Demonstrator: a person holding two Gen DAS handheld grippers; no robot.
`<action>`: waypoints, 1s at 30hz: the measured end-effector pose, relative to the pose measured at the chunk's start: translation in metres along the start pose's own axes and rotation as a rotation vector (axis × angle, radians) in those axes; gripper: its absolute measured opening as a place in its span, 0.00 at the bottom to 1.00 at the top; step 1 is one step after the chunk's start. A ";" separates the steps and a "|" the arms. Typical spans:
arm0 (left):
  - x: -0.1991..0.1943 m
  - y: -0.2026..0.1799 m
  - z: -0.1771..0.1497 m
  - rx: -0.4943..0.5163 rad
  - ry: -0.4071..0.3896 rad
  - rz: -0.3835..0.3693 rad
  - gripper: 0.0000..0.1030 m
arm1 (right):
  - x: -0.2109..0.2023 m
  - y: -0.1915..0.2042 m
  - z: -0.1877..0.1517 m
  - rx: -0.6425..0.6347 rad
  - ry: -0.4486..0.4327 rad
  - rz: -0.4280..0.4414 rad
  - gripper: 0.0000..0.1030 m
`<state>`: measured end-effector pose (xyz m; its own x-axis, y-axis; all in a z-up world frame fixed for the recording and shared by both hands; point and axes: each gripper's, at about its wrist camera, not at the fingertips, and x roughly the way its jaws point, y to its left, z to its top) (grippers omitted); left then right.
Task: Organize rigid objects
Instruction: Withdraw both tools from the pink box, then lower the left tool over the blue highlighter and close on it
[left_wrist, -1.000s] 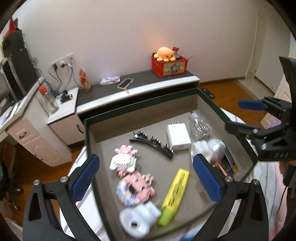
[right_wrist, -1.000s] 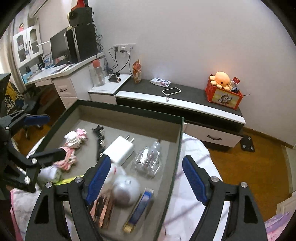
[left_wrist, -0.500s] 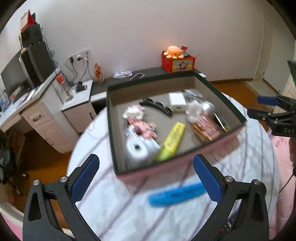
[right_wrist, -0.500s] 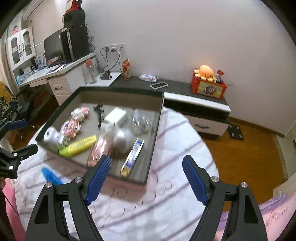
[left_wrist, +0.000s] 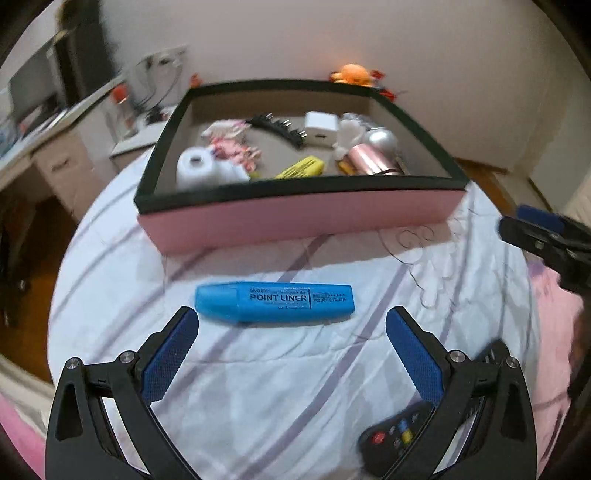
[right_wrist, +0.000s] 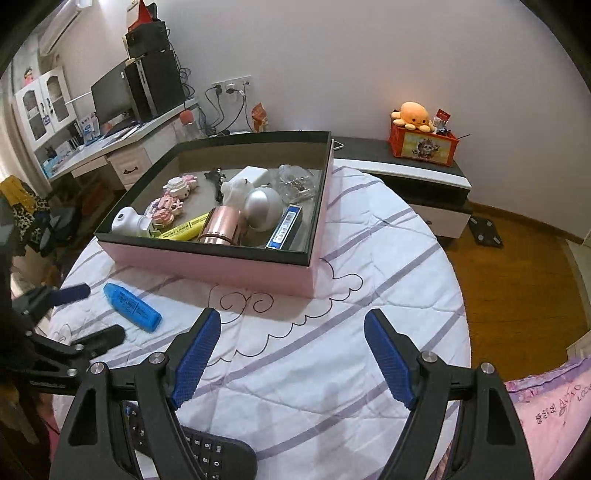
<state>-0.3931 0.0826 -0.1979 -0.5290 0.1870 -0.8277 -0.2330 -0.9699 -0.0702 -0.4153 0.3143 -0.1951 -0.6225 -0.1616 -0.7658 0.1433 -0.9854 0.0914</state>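
A blue highlighter (left_wrist: 275, 302) lies crosswise on the white striped cloth, just beyond my open, empty left gripper (left_wrist: 291, 325). It also shows in the right wrist view (right_wrist: 132, 307), between the left gripper's fingers (right_wrist: 70, 293). Behind it stands a pink box with a dark rim (left_wrist: 299, 218), also seen in the right wrist view (right_wrist: 207, 266). The box holds a yellow highlighter (left_wrist: 301, 167), a white charger (left_wrist: 320, 125), a silver ball (right_wrist: 263, 207), a rose-gold cylinder (right_wrist: 219, 229) and several other small items. My right gripper (right_wrist: 291, 336) is open and empty over the cloth.
A black remote control (right_wrist: 207, 452) lies at the near table edge under the right gripper, and also shows in the left wrist view (left_wrist: 397, 435). The round table (right_wrist: 388, 295) drops off to wooden floor on the right. A desk and a low cabinet stand behind.
Both grippers have pulled back from over the box toward the near side of the table. The blue highlighter now lies right in front of the left gripper. Both stay open.
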 end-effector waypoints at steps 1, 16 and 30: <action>0.005 -0.003 0.001 -0.026 0.009 0.004 1.00 | 0.000 -0.002 0.001 0.006 -0.005 -0.006 0.79; 0.027 0.005 -0.014 0.044 0.061 0.019 0.91 | 0.016 -0.017 0.026 0.033 -0.027 0.008 0.79; 0.010 0.062 -0.018 -0.207 0.054 -0.069 0.92 | 0.050 -0.017 0.046 0.042 0.012 -0.051 0.79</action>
<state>-0.3982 0.0215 -0.2203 -0.4717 0.2510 -0.8453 -0.0922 -0.9674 -0.2358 -0.4847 0.3206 -0.2055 -0.6189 -0.1111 -0.7776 0.0791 -0.9937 0.0790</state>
